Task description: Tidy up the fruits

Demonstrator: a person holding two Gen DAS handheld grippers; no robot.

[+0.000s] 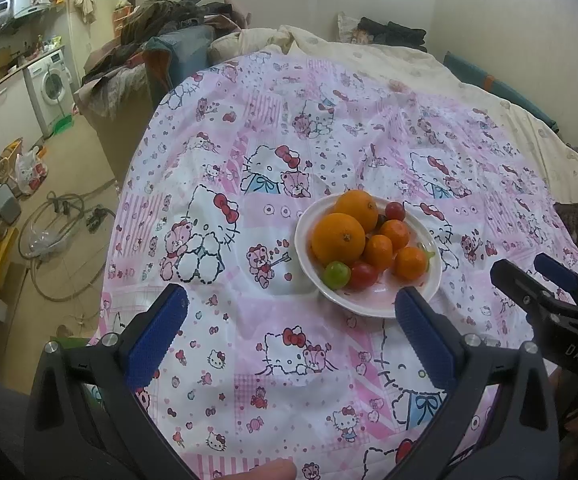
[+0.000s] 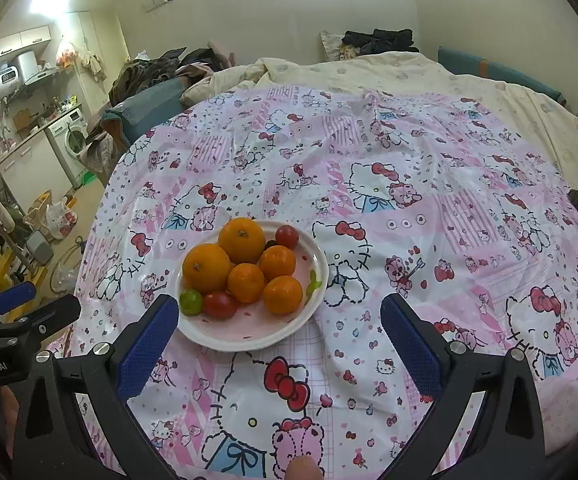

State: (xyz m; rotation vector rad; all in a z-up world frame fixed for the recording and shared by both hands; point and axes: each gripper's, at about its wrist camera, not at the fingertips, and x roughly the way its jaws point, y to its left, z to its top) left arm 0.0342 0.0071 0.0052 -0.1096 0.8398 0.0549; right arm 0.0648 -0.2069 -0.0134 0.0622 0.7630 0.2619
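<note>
Item: white plate (image 2: 317,280) of fruit, resting on a pink cartoon-print cloth (image 2: 409,208) spread over a bed.

Contents, placed relative to the plate's rim:
- Two large oranges (image 2: 206,267) at the far-left side, touching each other.
- Three small mandarins (image 2: 246,282) clustered at the centre and right, touching.
- One green fruit (image 2: 191,301) at the near-left rim.
- One red tomato (image 2: 220,305) just beside the green fruit.
- A second red tomato (image 2: 287,237) at the far rim.

Left gripper (image 1: 291,306): jaws wide apart, nothing between them; the plate lies ahead, its near rim just beyond the right fingertip.

Right gripper (image 2: 279,312): jaws wide apart, nothing held; the plate's near rim sits between the fingertips, nearer the left one, fruit ahead.
</note>
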